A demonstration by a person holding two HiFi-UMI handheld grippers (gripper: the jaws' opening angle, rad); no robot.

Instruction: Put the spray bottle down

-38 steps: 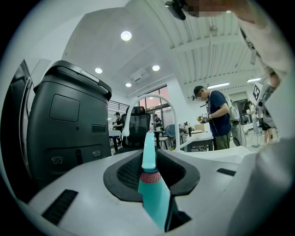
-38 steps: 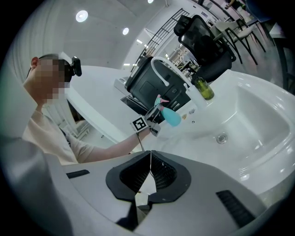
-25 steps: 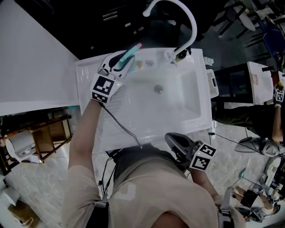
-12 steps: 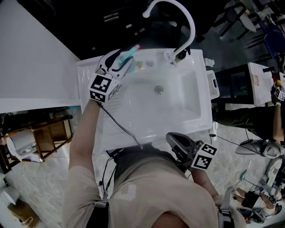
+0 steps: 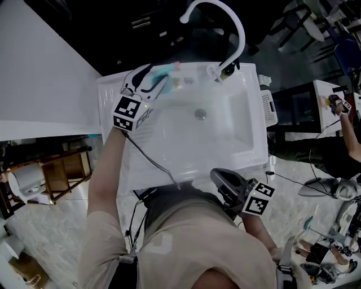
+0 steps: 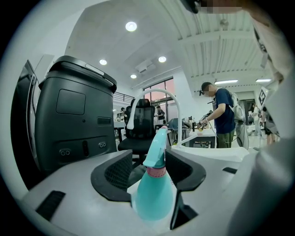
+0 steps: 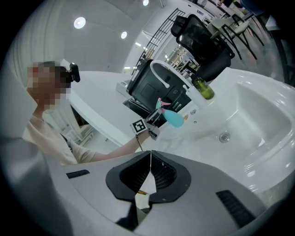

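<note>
- Left gripper [image 5: 153, 79] is reaching over the back left corner of the white sink [image 5: 255, 121], and its jaws are opening.
- Teal spray bottle [image 5: 167, 70] is standing between those jaws; the pads are not looking pressed on it and a gap is showing at the left pad.
- In the left gripper view the spray bottle [image 6: 155, 191] is sitting upright with its pink collar and nozzle pointing away from the camera; its base is hidden.
- Bottle is staying left of the curved white faucet [image 5: 228, 17], on the rim behind the drain [image 5: 200, 113].
- Small green bottle [image 5: 228, 70] is standing by the faucet base.
- Right gripper [image 7: 150, 159] is hanging at the sink's near edge with jaws together, holding nothing.
</note>
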